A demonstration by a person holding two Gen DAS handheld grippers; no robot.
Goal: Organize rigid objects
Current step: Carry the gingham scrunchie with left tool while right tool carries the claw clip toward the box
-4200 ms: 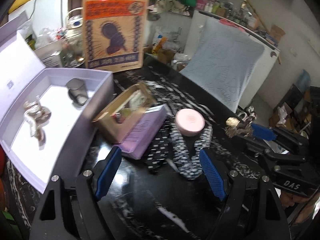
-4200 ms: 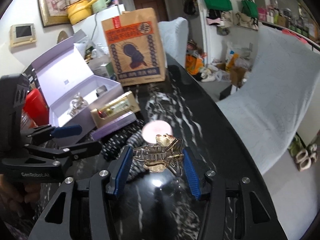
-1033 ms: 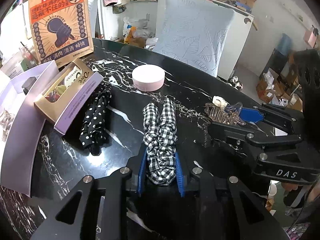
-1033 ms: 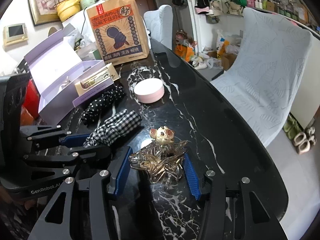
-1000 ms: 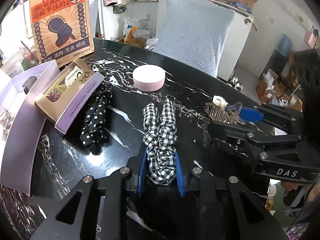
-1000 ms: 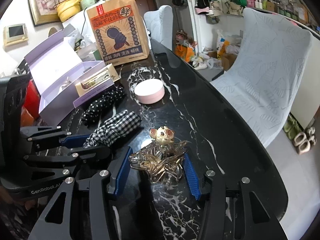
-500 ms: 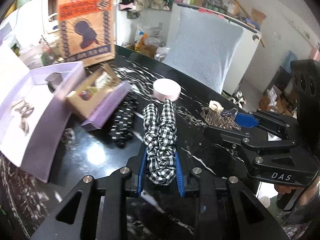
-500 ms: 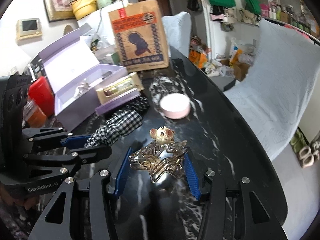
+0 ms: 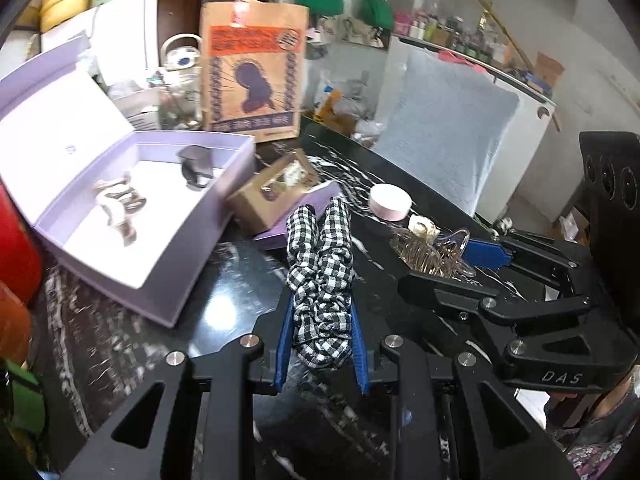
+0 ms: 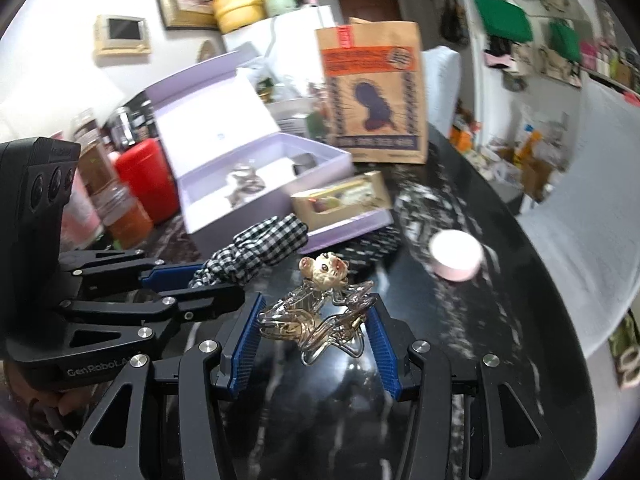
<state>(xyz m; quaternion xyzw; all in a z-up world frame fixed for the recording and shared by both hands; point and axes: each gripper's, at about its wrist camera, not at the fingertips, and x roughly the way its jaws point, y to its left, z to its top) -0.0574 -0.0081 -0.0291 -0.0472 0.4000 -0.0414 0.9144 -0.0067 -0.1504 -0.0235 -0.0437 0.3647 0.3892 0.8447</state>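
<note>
Scrunchie (image 9: 320,280), checked: pinched between narrow jaws of left gripper (image 9: 320,340), lifted off table (image 9: 224,280). Claw clip (image 10: 316,320), gold: clamped in half-wide right gripper (image 10: 316,344), likewise raised. Destination, probably: open lilac box (image 9: 192,240), beside. Advice: carry level, clear box wall, lower before releasing.

Left gripper (image 9: 320,344) and right gripper (image 10: 314,344) clamped (both loaded).
</note>
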